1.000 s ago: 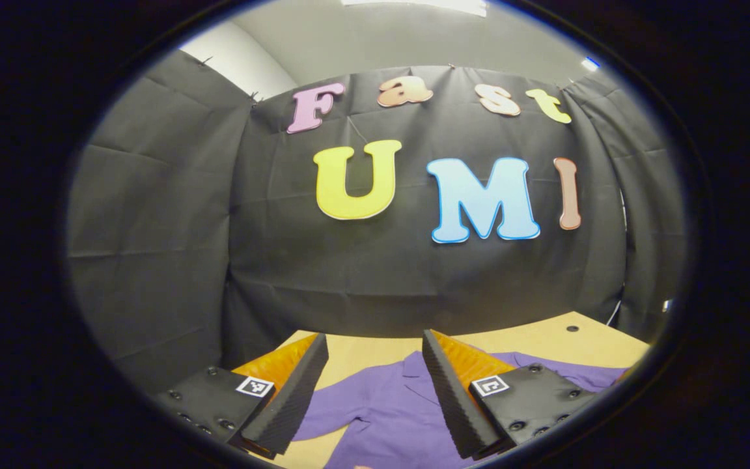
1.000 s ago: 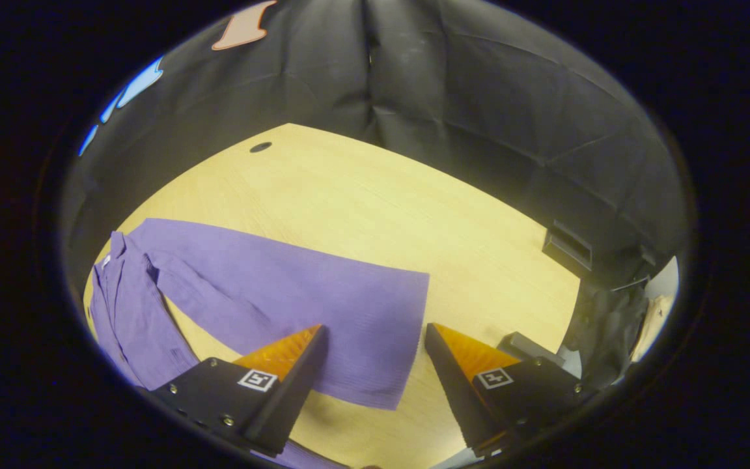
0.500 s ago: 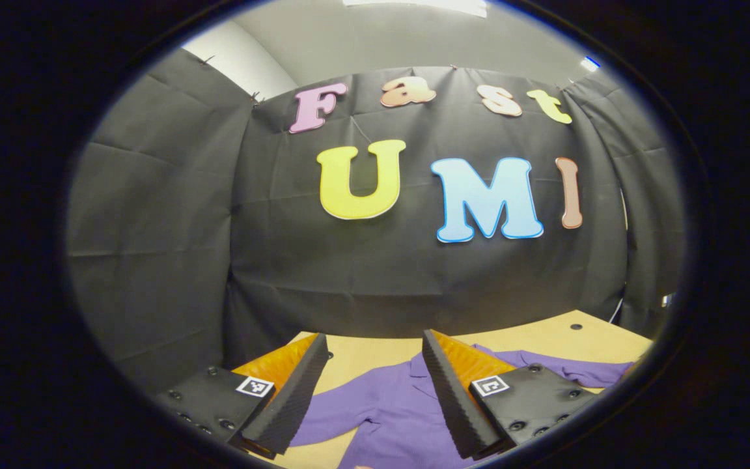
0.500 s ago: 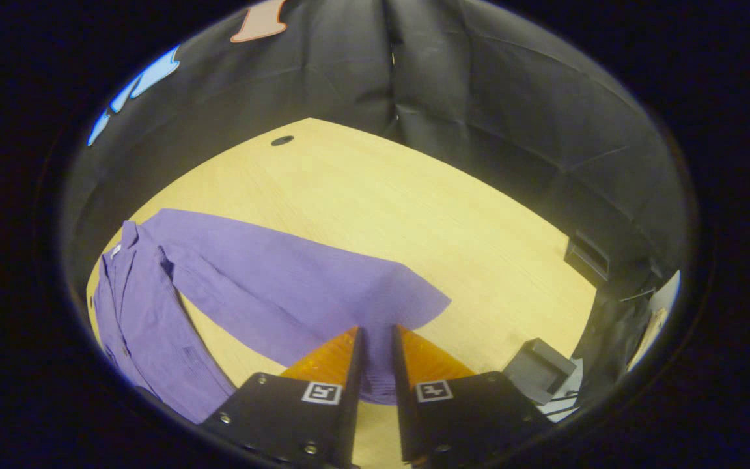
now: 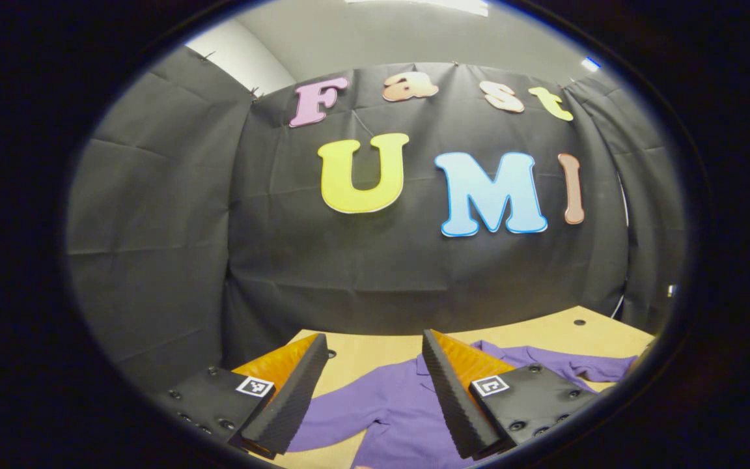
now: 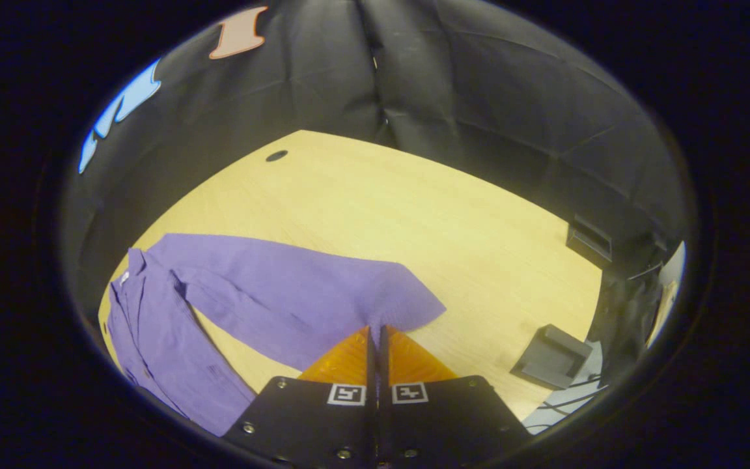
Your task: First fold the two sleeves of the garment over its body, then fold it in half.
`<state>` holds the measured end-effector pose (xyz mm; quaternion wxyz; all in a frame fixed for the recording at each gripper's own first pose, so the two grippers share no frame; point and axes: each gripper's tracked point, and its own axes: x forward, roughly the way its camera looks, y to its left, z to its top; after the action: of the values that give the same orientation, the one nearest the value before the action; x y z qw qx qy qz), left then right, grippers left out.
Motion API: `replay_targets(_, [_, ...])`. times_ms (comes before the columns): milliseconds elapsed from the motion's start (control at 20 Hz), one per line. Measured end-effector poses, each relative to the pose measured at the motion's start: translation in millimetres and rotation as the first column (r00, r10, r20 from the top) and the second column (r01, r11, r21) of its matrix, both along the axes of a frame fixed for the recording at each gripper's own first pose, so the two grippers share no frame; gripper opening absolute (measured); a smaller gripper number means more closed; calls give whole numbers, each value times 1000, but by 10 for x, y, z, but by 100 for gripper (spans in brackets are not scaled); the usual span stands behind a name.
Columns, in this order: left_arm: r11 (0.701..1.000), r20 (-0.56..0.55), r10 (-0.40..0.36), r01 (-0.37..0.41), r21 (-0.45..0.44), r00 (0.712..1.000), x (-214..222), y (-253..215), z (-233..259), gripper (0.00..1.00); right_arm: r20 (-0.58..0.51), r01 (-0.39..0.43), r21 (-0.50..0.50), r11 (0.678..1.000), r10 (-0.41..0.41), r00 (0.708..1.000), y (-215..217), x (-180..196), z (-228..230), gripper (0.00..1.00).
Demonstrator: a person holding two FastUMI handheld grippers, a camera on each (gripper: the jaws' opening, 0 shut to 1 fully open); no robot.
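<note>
A purple long-sleeved shirt (image 6: 160,332) lies on the wooden table (image 6: 414,208). In the right gripper view its one sleeve (image 6: 297,293) stretches out to the right, and my right gripper (image 6: 375,329) is shut on the cuff end, which is lifted slightly. In the left gripper view the shirt (image 5: 388,407) lies below with its collar toward the wall, and the other sleeve (image 5: 323,430) runs to the left. My left gripper (image 5: 372,352) hangs open above the shirt's shoulder, with nothing between its fingers.
Black cloth walls close in the table at the back and sides. A small dark hole (image 6: 276,156) sits in the tabletop near the far edge. A grey block-shaped object (image 6: 551,355) stands off the table's right edge, with cables by it.
My right gripper went from open over the sleeve's end to shut on the cuff, and the cuff bunched up. The left gripper stayed open and drifted only slightly.
</note>
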<state>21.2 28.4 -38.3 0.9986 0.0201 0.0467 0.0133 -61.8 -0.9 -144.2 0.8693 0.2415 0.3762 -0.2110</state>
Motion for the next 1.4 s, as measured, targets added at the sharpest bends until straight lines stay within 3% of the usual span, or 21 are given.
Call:
replay_targets(300, [1000,15,-21,21,3,1000,51,92,14,92,168,-24,-76,997,37,985,146,362,879,0])
replay_targets(550, [1000,12,-22,22,-7,1000,9,268,6,92,350,-88,-110,990,121,929,649,899,1791,0])
replay_targets(750, [1000,9,-19,19,-25,1000,-8,418,-25,92,421,-164,-160,973,218,881,1177,1221,2252,0])
replay_targets(1100, [999,-15,7,-8,-48,1000,-74,734,-205,95,456,-362,-181,915,404,793,2445,1526,2581,0])
replay_targets(1400, [997,-22,58,-59,-59,998,-218,1029,-260,95,427,-490,-219,844,535,729,3304,1630,2524,0])
